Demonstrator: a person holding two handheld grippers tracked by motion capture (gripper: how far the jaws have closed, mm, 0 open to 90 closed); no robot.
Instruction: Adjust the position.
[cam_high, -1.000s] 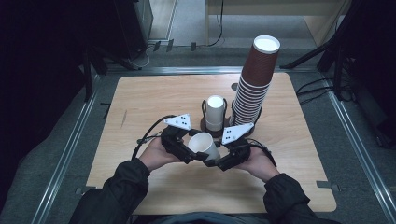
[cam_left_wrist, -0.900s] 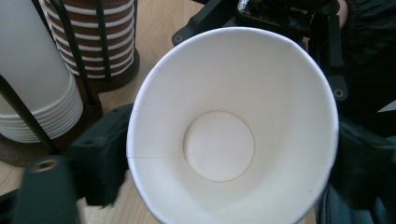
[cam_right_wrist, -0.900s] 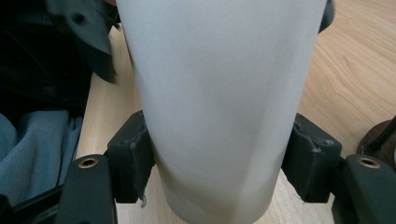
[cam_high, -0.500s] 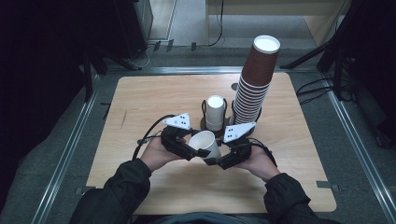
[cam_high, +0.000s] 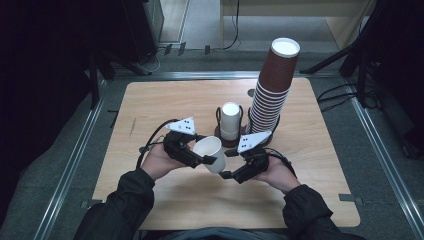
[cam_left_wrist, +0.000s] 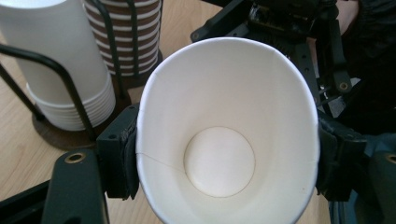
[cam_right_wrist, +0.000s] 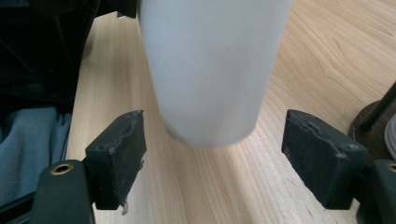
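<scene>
A white paper cup (cam_high: 209, 151) is held above the table, tilted on its side, with my left gripper (cam_high: 201, 157) shut on it. In the left gripper view the cup (cam_left_wrist: 224, 135) faces the camera mouth-first and is squeezed oval between the two pads (cam_left_wrist: 122, 156). My right gripper (cam_high: 228, 164) is open just to the right of the cup. In the right gripper view the cup's base (cam_right_wrist: 210, 70) hangs between the spread jaws, and the pads (cam_right_wrist: 117, 156) stand apart from it.
A wire holder (cam_high: 219, 114) with a stack of white cups (cam_high: 231, 120) stands mid-table. Beside it on the right rises a tall stack of brown cups (cam_high: 274, 90). The wooden table (cam_high: 150, 110) ends in metal rails on both sides.
My left gripper and its cup have edged slightly to the left. The right gripper has stayed in place and open.
</scene>
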